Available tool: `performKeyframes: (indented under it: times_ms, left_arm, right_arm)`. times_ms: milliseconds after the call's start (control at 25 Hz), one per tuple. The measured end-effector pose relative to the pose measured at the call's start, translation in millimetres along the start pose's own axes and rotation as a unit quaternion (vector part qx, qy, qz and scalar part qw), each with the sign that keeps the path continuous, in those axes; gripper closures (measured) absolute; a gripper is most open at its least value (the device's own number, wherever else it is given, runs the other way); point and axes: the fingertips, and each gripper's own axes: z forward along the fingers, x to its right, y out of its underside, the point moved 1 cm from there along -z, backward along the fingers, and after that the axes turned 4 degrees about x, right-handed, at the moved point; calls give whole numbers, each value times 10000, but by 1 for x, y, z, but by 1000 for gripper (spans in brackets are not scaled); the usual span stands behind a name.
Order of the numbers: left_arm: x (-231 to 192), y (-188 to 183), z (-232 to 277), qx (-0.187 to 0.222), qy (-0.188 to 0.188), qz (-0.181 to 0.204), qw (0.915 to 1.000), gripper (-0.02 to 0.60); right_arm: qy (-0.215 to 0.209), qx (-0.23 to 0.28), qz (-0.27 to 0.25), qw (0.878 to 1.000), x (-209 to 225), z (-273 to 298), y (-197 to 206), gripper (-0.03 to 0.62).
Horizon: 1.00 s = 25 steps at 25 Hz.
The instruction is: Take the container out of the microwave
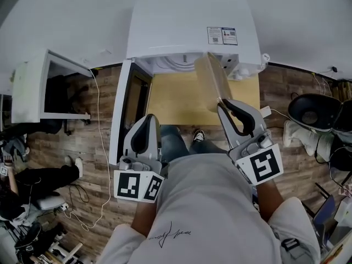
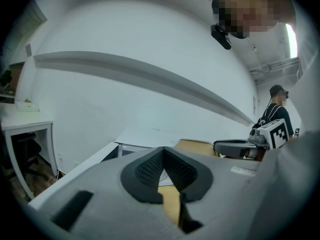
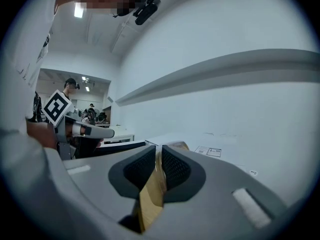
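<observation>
The white microwave (image 1: 187, 26) stands at the back of a wooden table (image 1: 176, 100), its door (image 1: 124, 111) swung open to the left. A translucent tan container (image 1: 212, 78) hangs tilted in front of the microwave's opening, above the table. My right gripper (image 1: 221, 104) is shut on its rim. In the right gripper view the thin tan wall (image 3: 152, 194) is pinched between the dark pads of that gripper (image 3: 159, 156). My left gripper (image 1: 149, 120) is lower, by the open door, shut with nothing in it. In its own view the jaws of the left gripper (image 2: 164, 156) meet at the tips.
A white desk (image 1: 33, 87) stands at the left, with a cable trailing over the wood floor beside it. A black round seat (image 1: 311, 111) and clutter are at the right. Another person (image 2: 275, 109) stands in the background.
</observation>
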Motion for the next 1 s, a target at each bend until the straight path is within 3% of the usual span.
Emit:
performKeyframes:
  times_ms: [280, 1000]
  left_arm:
    - [7, -10, -2, 105, 24, 63, 9999, 589]
    - [20, -3, 0, -1, 200, 135, 9997, 586]
  right_arm:
    - [-131, -12, 259, 9996, 4, -2, 2, 543]
    - [-461, 97, 262, 9985, 21, -11, 2, 542]
